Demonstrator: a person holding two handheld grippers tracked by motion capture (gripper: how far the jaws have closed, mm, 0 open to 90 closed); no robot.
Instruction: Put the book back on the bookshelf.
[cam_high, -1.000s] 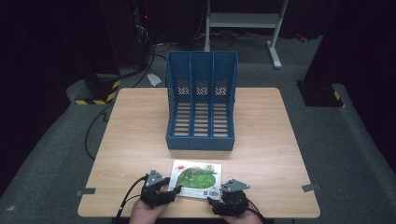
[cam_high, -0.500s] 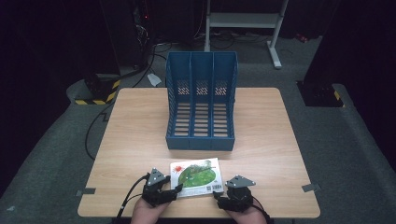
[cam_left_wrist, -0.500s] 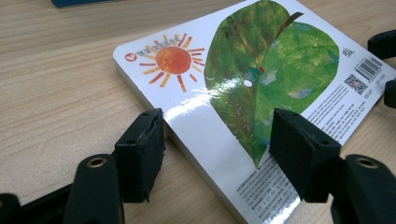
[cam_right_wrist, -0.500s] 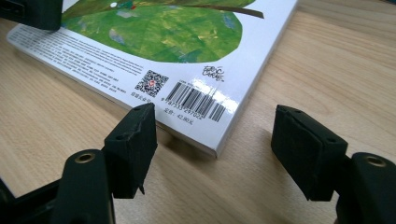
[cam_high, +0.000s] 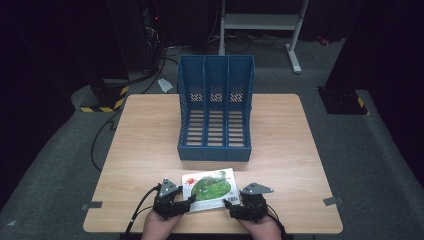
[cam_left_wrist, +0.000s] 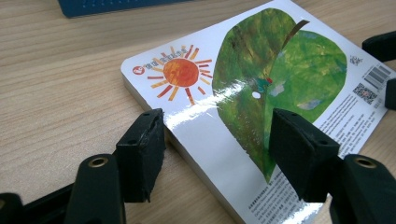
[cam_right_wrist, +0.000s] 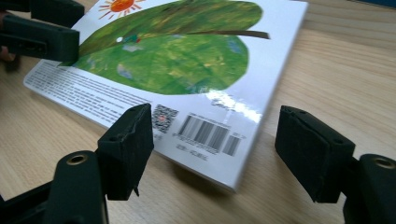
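Note:
A white board book (cam_high: 210, 189) with a green leaf and an orange sun on its cover lies flat on the wooden table (cam_high: 150, 130), near the front edge. My left gripper (cam_high: 188, 200) is open at the book's near left corner. In the left gripper view (cam_left_wrist: 217, 126) one jaw stands beside the book's (cam_left_wrist: 280, 70) edge and the other over the cover. My right gripper (cam_high: 228, 203) is open at the near right corner. In the right gripper view (cam_right_wrist: 217, 119) its jaws straddle the barcode corner of the book (cam_right_wrist: 187, 60).
A blue three-slot file rack (cam_high: 216, 110) stands upright at the table's middle, just behind the book, with its open side toward me. Dark floor, cables and a white metal frame (cam_high: 260, 22) lie beyond the table.
The right gripper has shifted slightly at the book's right corner. The book and the left gripper are about where they were.

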